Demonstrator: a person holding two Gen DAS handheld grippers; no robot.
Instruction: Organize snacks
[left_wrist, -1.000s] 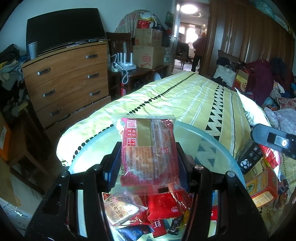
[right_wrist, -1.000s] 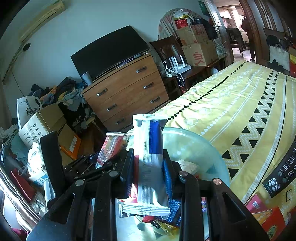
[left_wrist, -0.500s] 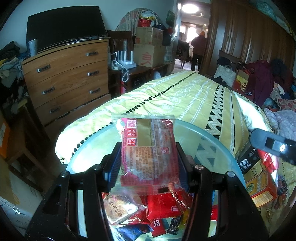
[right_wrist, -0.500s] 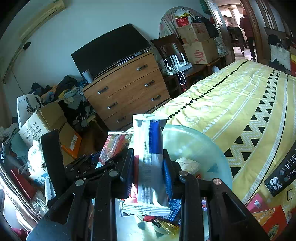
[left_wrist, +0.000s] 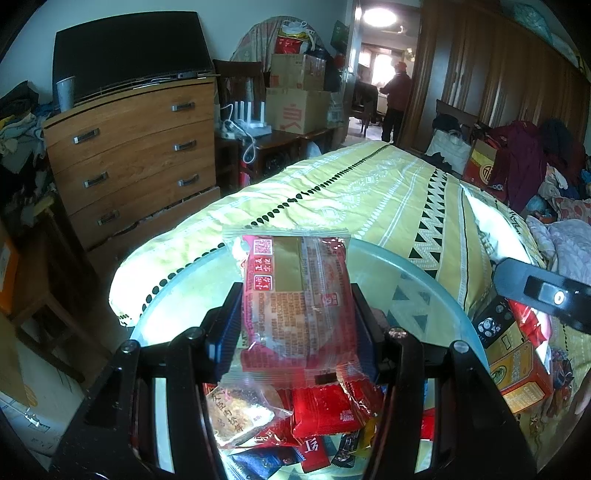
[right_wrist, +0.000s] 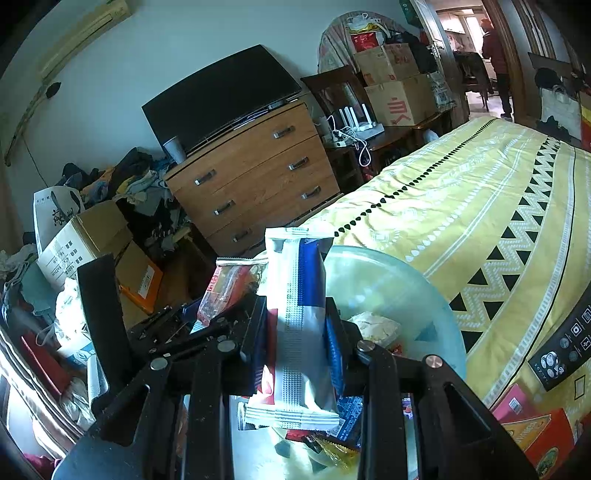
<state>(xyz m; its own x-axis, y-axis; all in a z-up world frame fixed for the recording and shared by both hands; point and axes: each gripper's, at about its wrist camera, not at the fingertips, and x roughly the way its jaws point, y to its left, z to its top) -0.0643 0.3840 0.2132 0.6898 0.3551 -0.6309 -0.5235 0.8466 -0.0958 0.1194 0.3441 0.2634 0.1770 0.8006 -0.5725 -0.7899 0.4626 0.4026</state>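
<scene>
My left gripper (left_wrist: 295, 317) is shut on a red and gold snack packet (left_wrist: 295, 295), held upright above a clear glass bowl (left_wrist: 417, 288). Below it several red and dark wrapped snacks (left_wrist: 325, 410) lie in the bowl. My right gripper (right_wrist: 297, 332) is shut on a white, blue and grey snack packet (right_wrist: 299, 325), also upright over the glass bowl (right_wrist: 399, 291). The left gripper's red packet (right_wrist: 229, 288) shows at the left of the right wrist view. A part of the right gripper (left_wrist: 546, 295) juts in from the right in the left wrist view.
The bowl rests on a bed with a yellow patterned cover (left_wrist: 369, 192). Snack boxes (left_wrist: 521, 373) and a black remote (right_wrist: 565, 347) lie on the bed at the right. A wooden dresser (left_wrist: 129, 155) with a television, cardboard boxes (right_wrist: 88, 236) and clutter stand left. A person (left_wrist: 397, 99) stands in the far doorway.
</scene>
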